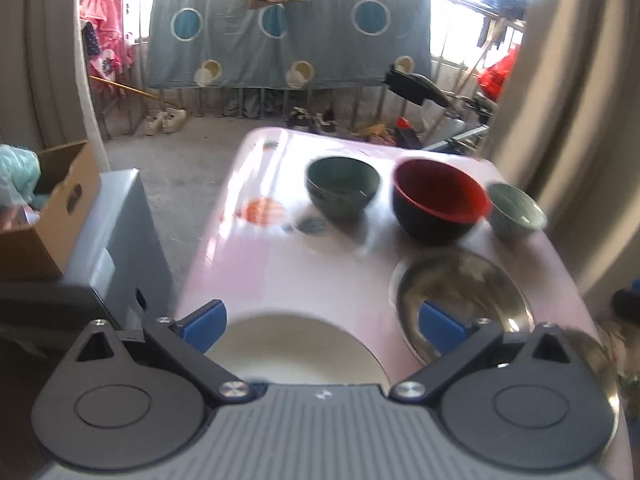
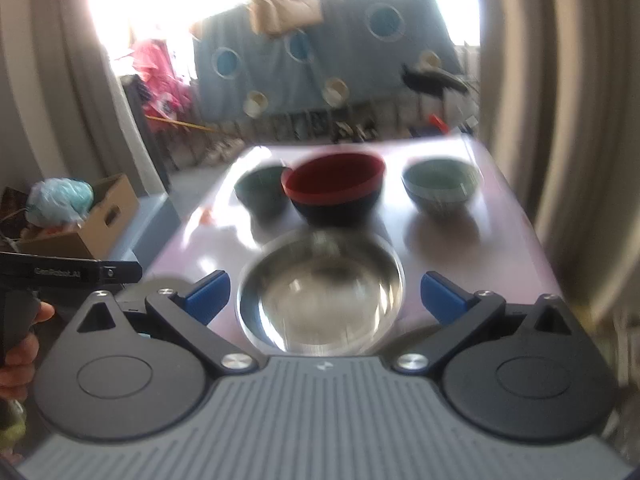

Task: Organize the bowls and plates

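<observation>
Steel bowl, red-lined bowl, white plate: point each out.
steel bowl [image 2: 320, 292], right wrist view, inner floor.
red-lined bowl [image 1: 438, 192], left wrist view, red inner wall.
white plate [image 1: 296, 350], left wrist view, bare centre between the open fingers.

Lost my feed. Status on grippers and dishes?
Left gripper open over white plate. Right gripper open, straddling steel bowl. Three bowls behind, red one central. Nothing blocking.
</observation>
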`<state>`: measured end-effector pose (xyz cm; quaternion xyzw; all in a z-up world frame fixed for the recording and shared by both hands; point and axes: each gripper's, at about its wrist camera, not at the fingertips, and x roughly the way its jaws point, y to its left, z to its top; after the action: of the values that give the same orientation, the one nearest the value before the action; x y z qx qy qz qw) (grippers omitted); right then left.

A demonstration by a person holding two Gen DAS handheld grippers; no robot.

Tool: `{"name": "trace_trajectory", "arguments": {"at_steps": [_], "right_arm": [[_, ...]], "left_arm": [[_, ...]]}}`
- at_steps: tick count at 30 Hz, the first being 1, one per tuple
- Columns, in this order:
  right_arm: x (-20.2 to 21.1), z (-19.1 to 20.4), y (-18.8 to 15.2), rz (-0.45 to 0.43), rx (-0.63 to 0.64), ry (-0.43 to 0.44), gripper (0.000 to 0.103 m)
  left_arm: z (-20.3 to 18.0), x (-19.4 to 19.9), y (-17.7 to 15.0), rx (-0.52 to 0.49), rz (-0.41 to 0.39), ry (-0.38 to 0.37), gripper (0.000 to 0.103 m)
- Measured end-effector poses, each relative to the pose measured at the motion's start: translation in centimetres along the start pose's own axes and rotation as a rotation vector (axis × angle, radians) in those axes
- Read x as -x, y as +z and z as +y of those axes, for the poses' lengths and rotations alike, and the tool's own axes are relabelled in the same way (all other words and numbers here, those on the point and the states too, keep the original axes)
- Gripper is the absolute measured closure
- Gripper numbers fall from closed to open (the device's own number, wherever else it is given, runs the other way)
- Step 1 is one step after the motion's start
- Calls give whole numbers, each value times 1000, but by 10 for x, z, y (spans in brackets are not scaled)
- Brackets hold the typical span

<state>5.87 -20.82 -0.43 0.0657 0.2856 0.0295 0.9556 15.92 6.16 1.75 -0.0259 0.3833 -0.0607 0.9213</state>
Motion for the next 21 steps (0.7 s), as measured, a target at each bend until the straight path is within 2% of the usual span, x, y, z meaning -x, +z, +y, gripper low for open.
{"name": "trace_trajectory", "arguments": {"at_steps": [7, 13, 17, 21], "right_arm": [[-42, -4, 79, -34, 86, 58, 2], [-98, 10, 142, -36, 188, 86, 3], [-156, 23, 188, 5, 226, 122, 10], [-223, 32, 223, 98, 224, 172, 17]], "left_arm": [[31, -27, 61, 29, 2, 49, 0], [43, -66, 103, 47, 43, 34, 0], [48, -102, 129, 69, 82, -2, 1], [47, -143, 144, 86, 132, -49, 4]]}}
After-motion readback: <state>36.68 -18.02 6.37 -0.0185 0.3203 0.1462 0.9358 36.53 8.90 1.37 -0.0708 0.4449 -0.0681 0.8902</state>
